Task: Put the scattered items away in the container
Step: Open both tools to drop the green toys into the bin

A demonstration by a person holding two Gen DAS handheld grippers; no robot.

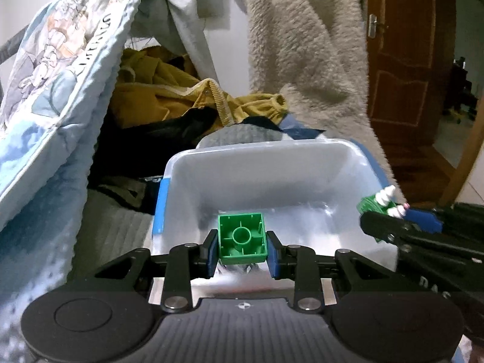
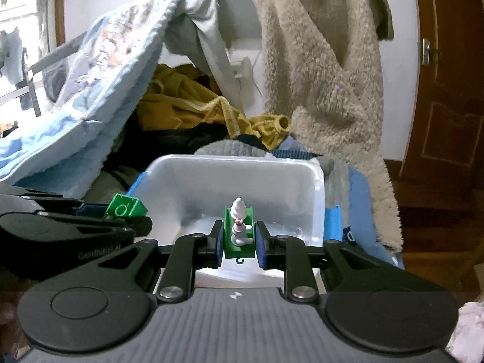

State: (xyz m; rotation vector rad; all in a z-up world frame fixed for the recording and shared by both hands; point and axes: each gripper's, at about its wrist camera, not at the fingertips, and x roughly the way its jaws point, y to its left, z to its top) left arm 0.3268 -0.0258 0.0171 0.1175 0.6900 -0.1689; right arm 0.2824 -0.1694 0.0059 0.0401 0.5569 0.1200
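My left gripper (image 1: 242, 248) is shut on a green toy brick (image 1: 242, 239), hollow underside facing the camera, held over the near rim of a white plastic bin (image 1: 257, 169). My right gripper (image 2: 239, 243) is shut on a green toy seat with a white figure (image 2: 238, 230), also over the bin's (image 2: 230, 178) near edge. In the left wrist view the right gripper with its toy (image 1: 381, 202) shows at the bin's right side. In the right wrist view the left gripper with the green brick (image 2: 125, 207) shows at the bin's left side. The bin's inside looks bare.
A light blue quilt (image 1: 54, 90) hangs at the left, a beige fleece garment (image 1: 302, 45) at the right. Yellow and dark clothes (image 1: 169, 96) are piled behind the bin. A brown wooden door (image 1: 408, 60) stands at far right. Blue fabric (image 2: 357, 193) lies beside the bin.
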